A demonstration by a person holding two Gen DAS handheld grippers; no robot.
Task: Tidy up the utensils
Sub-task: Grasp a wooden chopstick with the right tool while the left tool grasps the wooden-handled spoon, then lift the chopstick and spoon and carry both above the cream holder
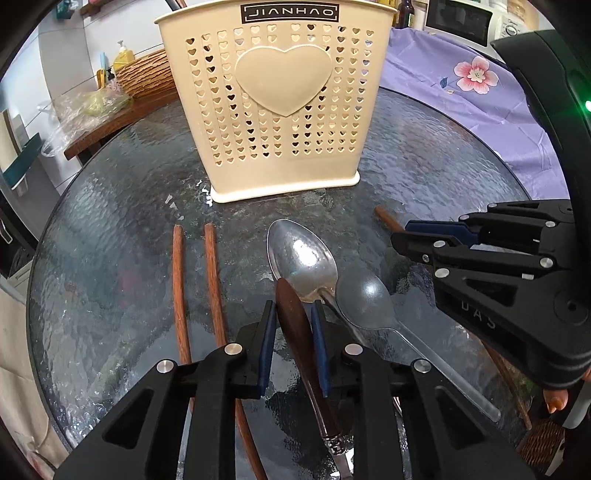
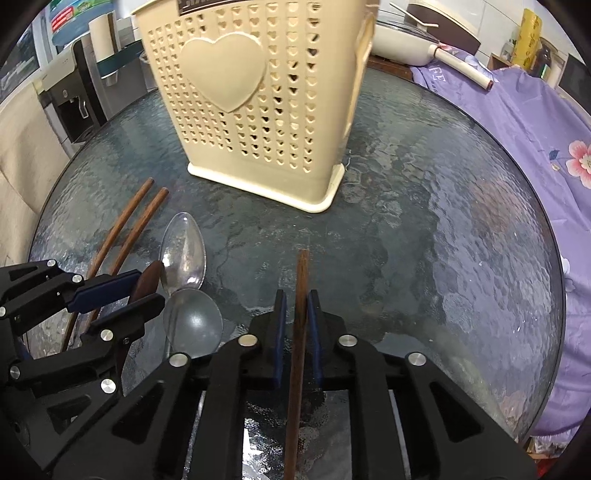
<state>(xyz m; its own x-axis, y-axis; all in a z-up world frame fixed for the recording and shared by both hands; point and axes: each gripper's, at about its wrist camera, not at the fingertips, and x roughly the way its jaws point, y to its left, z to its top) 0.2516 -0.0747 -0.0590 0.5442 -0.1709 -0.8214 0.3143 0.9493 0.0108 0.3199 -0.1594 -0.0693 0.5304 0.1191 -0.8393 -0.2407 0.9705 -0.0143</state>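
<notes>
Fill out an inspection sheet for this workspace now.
Surface: round textured glass table.
Job's things: cream utensil holder upright; metal spoon, grey plastic spoon, chopstick pair lying flat.
Clutter: nothing seen on the glass.
Grippers: left gripper around wooden-handled utensil; right gripper shut on single chopstick.
Cables: nothing seen.
Surroundings: purple floral cloth, microwave.

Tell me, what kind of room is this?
Probably a home kitchen or dining area: a microwave and a dish soap bottle stand behind the glass table, and a cream utensil holder sits on it.
</notes>
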